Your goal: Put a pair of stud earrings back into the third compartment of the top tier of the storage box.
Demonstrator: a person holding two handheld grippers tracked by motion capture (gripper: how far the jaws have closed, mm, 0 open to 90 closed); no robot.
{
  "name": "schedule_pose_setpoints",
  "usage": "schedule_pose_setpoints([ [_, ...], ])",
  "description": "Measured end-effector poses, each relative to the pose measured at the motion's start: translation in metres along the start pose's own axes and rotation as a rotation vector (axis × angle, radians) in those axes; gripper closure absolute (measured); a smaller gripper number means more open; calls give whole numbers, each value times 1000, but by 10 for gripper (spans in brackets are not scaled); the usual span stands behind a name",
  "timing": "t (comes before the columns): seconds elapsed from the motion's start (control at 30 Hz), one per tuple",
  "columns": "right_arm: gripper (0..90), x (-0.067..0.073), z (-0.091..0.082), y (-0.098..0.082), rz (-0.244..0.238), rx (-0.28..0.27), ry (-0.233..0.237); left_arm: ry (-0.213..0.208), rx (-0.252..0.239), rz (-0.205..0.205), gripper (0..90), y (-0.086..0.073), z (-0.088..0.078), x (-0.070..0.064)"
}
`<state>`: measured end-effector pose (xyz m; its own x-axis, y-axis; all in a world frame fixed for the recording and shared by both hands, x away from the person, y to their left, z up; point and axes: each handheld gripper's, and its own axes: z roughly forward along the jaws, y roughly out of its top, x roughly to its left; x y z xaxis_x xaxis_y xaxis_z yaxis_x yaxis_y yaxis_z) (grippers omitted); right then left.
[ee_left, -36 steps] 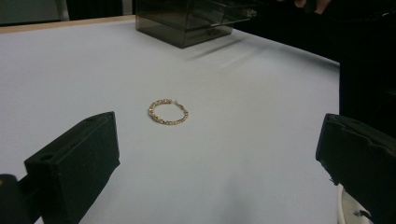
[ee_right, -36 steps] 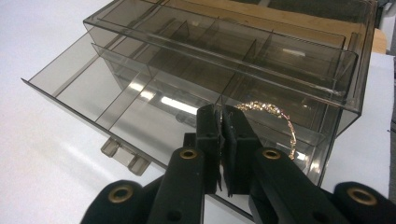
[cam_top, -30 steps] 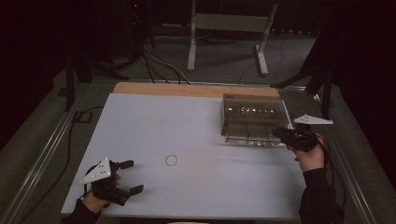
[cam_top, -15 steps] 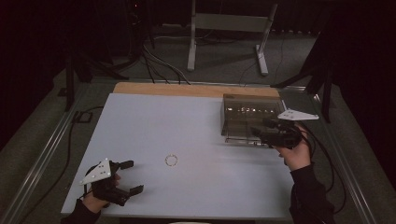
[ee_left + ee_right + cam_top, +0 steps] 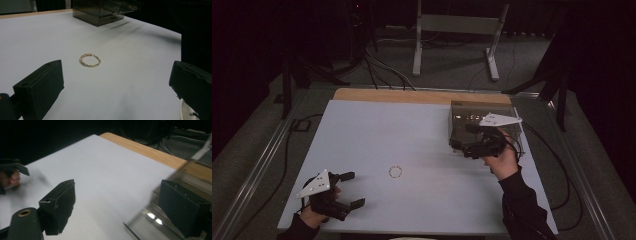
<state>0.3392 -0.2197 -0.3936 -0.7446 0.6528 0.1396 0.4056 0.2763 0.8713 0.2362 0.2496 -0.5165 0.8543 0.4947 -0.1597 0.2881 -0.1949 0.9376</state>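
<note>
Your right gripper (image 5: 460, 143) sits at the front left corner of the smoked clear drawer box (image 5: 484, 111); its jaws have just been opening and now stand spread, nothing between them. In the right gripper view one jaw is over bare white table (image 5: 100, 170), the other in front of the box (image 5: 192, 173), whose edges are motion-blurred, so you can't tell if the jaw touches it. Contents of the box are hard to make out through the tinted walls, just a few glints. Your left gripper (image 5: 351, 190) is at the near left corner of the table (image 5: 377, 130), jaws spread wide, empty. The gold chain bracelet (image 5: 90, 60) lies flat in a closed loop straight ahead of the left jaws, well apart from them, and well to the left of the right gripper; from the high view it's a faint ring (image 5: 395, 171), links not resolvable. Your left hand (image 5: 10, 178) shows blurred at the edge of the right gripper view. Both forearms are cut off by the bottom of the high view.
</note>
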Motion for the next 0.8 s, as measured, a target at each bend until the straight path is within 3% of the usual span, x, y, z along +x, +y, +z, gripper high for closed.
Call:
schedule_pose_setpoints([
  [0.3,69,19,25,5,-43,21,30,2,-1,-1,5,0,0,1],
  [0.37,67,22,29,7,-30,18,49,0,4,2,5,-1,1,1],
  [0.43,67,26,33,8,-48,23,42,-2,3,1,5,-1,1,1],
  [0.8,68,48,65,13,-78,46,111,-4,-2,-2,5,0,0,1],
])
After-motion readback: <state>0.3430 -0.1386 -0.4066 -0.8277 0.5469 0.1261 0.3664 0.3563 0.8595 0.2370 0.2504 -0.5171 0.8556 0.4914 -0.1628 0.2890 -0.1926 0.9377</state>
